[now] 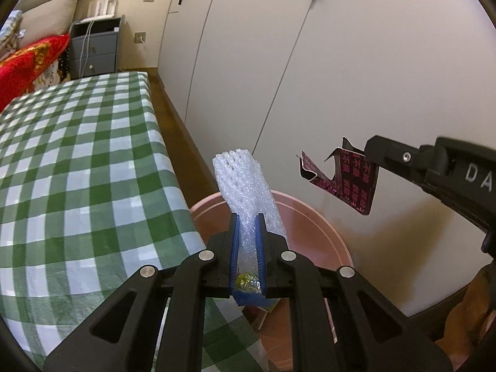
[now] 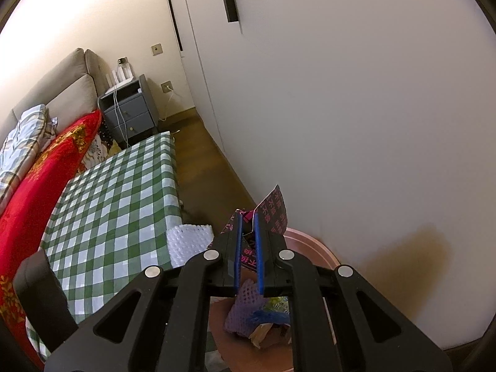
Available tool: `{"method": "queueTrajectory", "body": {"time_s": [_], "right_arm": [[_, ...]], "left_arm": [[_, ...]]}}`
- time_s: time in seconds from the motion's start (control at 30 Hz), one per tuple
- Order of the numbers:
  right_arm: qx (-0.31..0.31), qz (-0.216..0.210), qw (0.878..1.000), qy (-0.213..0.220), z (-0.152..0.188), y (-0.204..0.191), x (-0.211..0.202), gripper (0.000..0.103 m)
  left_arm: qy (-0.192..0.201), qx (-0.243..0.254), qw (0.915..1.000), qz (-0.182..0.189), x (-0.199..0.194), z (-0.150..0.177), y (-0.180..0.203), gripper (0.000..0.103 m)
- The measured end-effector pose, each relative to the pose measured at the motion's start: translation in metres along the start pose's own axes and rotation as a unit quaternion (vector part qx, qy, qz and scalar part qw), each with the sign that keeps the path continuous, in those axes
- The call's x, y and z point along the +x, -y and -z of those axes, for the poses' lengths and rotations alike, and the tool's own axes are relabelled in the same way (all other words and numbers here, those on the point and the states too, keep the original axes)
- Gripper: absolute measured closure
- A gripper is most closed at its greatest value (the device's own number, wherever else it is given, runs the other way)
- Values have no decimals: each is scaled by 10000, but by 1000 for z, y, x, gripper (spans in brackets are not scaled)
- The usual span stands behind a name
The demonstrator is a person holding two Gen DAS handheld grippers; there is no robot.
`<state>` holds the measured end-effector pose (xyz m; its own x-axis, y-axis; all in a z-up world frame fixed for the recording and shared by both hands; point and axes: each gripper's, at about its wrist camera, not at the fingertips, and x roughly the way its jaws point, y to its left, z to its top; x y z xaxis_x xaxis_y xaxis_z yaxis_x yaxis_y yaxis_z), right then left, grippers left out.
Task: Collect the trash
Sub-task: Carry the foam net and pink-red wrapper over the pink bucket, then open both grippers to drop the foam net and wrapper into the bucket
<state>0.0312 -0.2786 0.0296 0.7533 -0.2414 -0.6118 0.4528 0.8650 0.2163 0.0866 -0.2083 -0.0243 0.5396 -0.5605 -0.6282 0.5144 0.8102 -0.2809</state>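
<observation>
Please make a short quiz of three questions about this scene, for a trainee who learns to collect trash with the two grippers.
1. True or false: the left gripper is shut on the white foam net.
2. What does the right gripper hold? A) a dark wrapper with pink print B) a glass bottle C) a spoon
3. Fill in: both pieces of trash are held above the pink ___, beside the checked tablecloth.

Key:
1. True.
2. A, the dark wrapper.
3. Bin; other trash already lies inside it.
</observation>
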Motion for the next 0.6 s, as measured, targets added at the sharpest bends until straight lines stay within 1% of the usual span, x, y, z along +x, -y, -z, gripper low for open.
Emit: {"method": "queueTrajectory", "body": {"time_s": [0.07, 0.1, 0.13, 0.17, 0.2, 0.27, 0.43, 0.6], "right_arm": [[25, 50, 10000, -25, 0, 1, 2, 93], [43, 88, 9999, -38, 0, 2, 3, 91], [77, 140, 9999, -65, 0, 3, 5, 90], [120, 160, 9997, -116, 1, 4, 7, 90], [163, 170, 9996, -145, 2, 5, 9, 87], [226, 252, 9993, -156, 2, 7, 10, 67], [292, 255, 9992, -94, 0, 6, 8, 58], [277, 116, 9995, 1, -4, 0, -4, 56]], "left_arm": [[-54, 53, 10000, 4, 4, 2, 1, 92], [-69, 67, 10000, -21, 6, 1, 1, 87], [-101, 68, 9999, -49, 8, 3, 1, 77], [-122, 46, 9999, -67, 9, 4, -1, 73], [-121, 9, 9999, -95, 10, 5, -5, 71], [-130, -52, 9998, -149, 9, 4, -10, 71], [-79, -95, 9996, -271, 0, 3, -20, 71], [48, -68, 9990, -434, -23, 1, -26, 69]]}}
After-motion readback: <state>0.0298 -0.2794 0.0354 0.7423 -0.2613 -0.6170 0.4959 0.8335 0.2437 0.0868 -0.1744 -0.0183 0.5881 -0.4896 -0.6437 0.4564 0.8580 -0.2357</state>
